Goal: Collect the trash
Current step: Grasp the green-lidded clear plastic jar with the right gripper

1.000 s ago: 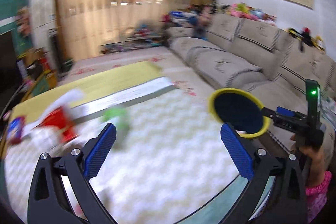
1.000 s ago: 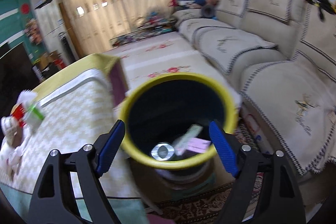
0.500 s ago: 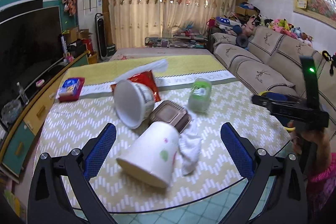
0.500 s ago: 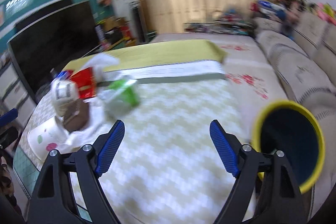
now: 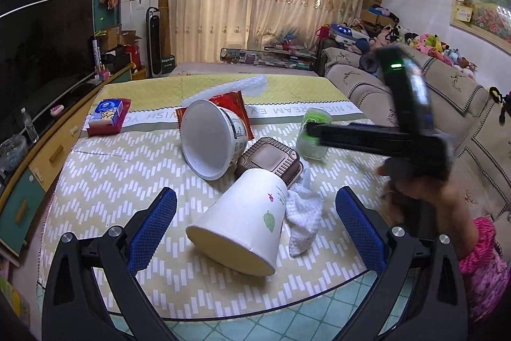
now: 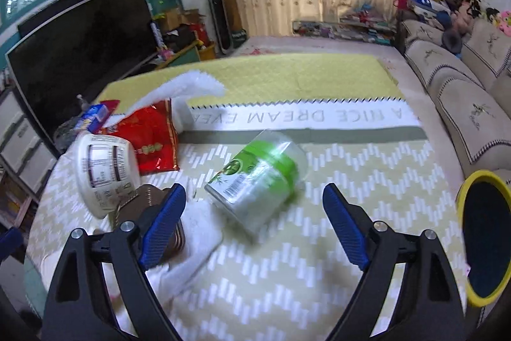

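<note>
A clear plastic jar with a green lid and leaf-printed label lies tipped on its side mid-worktop, toward the right edge. The right gripper hangs over it, its fingers just opening wider, empty. The left gripper spreads around a tipped white paper cup without touching.

Yellow-green tablecloth with white zigzag dashes, white paper cup bearing green leaf print, brown ribbed tray, red snack wrapper, green-labelled clear jar, yellow-rimmed dark bin, blue gripper pads.
</note>
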`<state>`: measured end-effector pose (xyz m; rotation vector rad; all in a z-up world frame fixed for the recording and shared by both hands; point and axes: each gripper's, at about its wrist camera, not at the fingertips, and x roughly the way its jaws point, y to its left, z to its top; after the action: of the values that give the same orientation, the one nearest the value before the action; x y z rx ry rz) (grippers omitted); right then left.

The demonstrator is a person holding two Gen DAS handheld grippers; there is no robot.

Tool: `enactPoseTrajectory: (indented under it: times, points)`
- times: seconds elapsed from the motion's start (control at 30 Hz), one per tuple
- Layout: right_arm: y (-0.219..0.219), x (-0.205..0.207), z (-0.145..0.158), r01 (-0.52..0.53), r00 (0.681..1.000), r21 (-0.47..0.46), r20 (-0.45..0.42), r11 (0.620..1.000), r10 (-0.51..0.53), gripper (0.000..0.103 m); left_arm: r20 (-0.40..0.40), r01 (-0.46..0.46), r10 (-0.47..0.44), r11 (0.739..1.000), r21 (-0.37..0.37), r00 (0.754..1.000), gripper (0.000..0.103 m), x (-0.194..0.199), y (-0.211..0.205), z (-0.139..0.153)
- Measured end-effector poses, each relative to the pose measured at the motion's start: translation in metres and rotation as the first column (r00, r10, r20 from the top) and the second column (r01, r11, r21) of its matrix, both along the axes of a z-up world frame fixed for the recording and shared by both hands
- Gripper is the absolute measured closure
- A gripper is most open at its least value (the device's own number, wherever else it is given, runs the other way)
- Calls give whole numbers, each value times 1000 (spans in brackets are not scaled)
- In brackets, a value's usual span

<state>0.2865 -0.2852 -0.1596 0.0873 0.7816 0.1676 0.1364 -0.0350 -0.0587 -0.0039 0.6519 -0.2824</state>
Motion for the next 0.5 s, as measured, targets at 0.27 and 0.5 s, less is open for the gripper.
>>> enactPoseTrajectory:
  times: [0.27,0.5]
  points:
    - [15,18,-16,80,996,-12,-45,997,-81,20,-10,8,-8,1000,-11,1000,5,0,-1,-6]
    - [16,30,-27,112,991,-1,-70,994,-112,36,-15,21,-21,1000,-14,1000,5,-1,-4,-9]
